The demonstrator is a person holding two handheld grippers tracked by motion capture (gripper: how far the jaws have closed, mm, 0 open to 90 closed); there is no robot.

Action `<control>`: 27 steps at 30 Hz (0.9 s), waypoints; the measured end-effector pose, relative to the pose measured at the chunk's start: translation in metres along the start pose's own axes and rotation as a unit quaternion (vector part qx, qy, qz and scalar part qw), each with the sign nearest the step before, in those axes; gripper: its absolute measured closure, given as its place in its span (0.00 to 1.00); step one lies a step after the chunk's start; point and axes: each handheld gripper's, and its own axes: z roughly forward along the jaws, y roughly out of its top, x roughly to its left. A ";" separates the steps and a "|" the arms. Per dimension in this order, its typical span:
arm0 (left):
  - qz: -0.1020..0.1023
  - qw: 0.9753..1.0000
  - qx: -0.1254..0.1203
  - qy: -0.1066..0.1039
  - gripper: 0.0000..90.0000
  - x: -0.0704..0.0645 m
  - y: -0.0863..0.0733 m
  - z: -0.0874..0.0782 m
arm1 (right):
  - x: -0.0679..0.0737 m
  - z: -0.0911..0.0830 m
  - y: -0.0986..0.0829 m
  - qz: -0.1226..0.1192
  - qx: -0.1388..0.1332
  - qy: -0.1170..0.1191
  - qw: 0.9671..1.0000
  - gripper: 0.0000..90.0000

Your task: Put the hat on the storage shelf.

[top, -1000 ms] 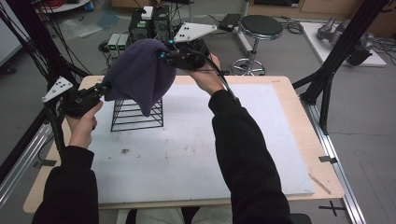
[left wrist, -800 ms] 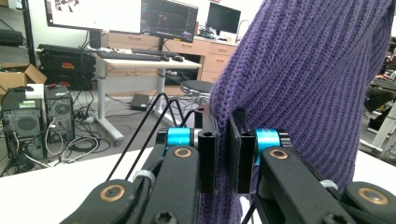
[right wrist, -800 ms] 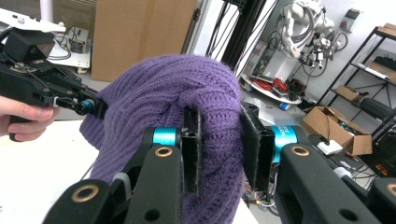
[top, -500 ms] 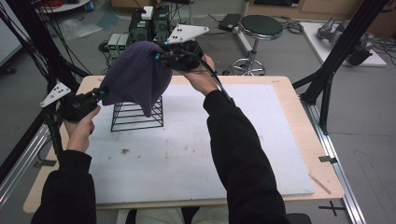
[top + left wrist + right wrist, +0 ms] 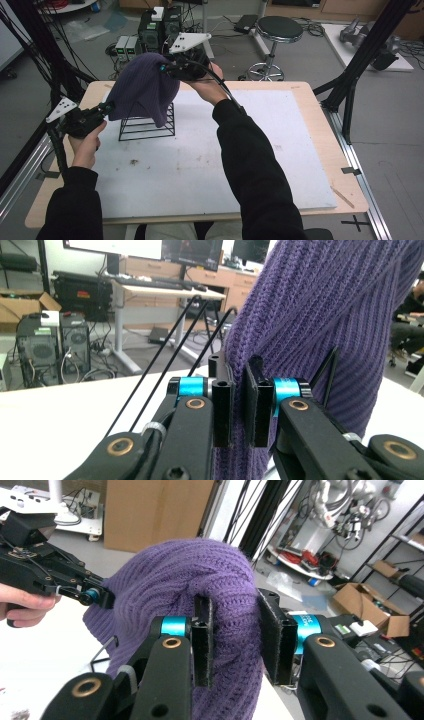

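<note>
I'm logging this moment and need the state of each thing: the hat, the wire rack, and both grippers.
Hat: draped over the rack, pinched at two spots.
Wire rack: upright on the white mat, top covered.
Left gripper: jaws shut on the hat's edge.
Right gripper: jaws clamped on a fold of the hat.

A light wooden tabletop (image 5: 320, 125) topped by a white board (image 5: 260, 150) stands on grey flooring (image 5: 390, 125), a round black stool (image 5: 276, 29), black computer towers (image 5: 159, 27) and cardboard boxes (image 5: 372, 605) behind.

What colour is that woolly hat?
Purple, in a ribbed knit; the hat shows best in the right gripper view.
</note>
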 end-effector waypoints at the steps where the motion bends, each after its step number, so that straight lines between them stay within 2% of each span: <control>1: -0.001 1.000 0.001 -0.001 0.93 0.001 -0.002 0.000 | 0.001 0.001 -0.001 0.002 0.002 0.003 1.000 0.78; 12: -0.025 0.999 0.021 0.001 0.93 0.009 -0.030 0.003 | 0.007 0.017 -0.009 0.021 0.037 0.026 0.999 0.78; 21: -0.036 0.999 0.036 0.009 0.93 0.015 -0.043 0.002 | 0.012 0.027 -0.013 0.018 0.049 0.035 0.998 0.78; 27: -0.040 0.998 0.054 0.010 0.93 0.019 -0.049 0.001 | 0.017 0.035 -0.016 0.016 0.065 0.046 0.997 0.77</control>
